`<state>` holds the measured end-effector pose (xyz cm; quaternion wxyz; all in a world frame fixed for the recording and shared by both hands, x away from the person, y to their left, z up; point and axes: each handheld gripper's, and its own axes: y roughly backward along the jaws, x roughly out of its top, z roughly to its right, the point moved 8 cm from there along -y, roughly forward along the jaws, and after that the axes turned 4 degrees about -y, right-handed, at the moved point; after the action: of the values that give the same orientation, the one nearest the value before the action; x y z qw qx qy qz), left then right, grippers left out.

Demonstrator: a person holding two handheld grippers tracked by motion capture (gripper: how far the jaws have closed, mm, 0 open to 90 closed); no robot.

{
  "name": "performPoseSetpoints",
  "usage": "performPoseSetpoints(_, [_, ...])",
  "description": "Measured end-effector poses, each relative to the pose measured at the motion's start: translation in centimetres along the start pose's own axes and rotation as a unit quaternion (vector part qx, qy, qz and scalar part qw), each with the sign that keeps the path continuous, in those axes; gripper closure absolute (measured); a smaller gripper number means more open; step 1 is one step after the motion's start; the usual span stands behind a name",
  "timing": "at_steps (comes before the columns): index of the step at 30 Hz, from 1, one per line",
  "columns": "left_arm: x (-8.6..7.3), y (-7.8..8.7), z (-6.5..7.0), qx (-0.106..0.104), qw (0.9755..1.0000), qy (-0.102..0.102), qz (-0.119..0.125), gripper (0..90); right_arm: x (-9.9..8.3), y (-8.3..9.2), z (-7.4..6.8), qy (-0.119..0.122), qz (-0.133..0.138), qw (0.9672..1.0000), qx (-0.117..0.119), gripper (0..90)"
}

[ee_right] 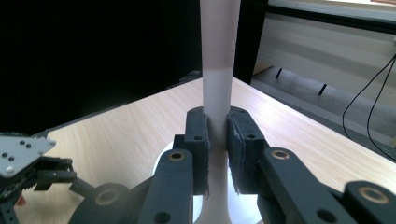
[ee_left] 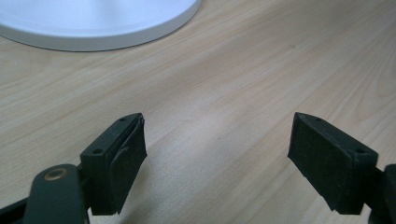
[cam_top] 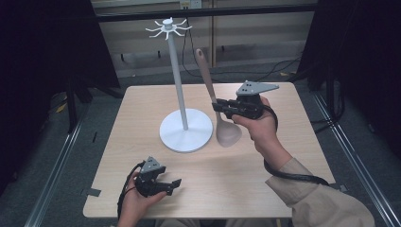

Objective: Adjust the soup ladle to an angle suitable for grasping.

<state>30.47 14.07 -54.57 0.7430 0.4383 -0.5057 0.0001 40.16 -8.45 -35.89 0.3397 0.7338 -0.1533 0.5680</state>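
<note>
Nearest the camera, the left gripper (cam_top: 163, 183) rests low at the near left part of the table (cam_top: 283, 109), held in the person's left hand (cam_top: 137, 198). Its jaws stand wide apart with nothing between them; the left gripper view shows bare wood grain in the gap and, beyond it, the rim of the white base (ee_left: 93, 28).

Farther off on the right, the right gripper (cam_top: 221, 108) is clamped on the neck of a brown spoon (cam_top: 229, 132). From above, the spoon stands nearly upright, bowl down and touching the table just right of the stand's base (cam_top: 185, 130), handle rising toward the far edge. The right gripper view shows what the high view cannot: both pads pressed flat against the handle (ee_right: 218, 60), and the left gripper (ee_right: 51, 179) low at the left.

Between the two grippers the tabletop lies open. The white hook stand (cam_top: 176, 66) rises at the centre, with its hooks high above the table.
</note>
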Motion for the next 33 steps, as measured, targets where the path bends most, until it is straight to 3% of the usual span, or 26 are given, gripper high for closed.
performPoseSetpoints(20, [0.0,0.1,-0.4,0.010,0.9999,0.002,0.001,14.1,2.6,-0.8,-0.2,-0.010,0.018,0.9998,-0.008,79.6])
performPoseSetpoints(33, [0.0,0.1,-0.5,0.008,1.0000,0.001,0.002,12.9,4.3,-2.2,-1.3,-0.004,0.024,0.9997,0.001,79.5])
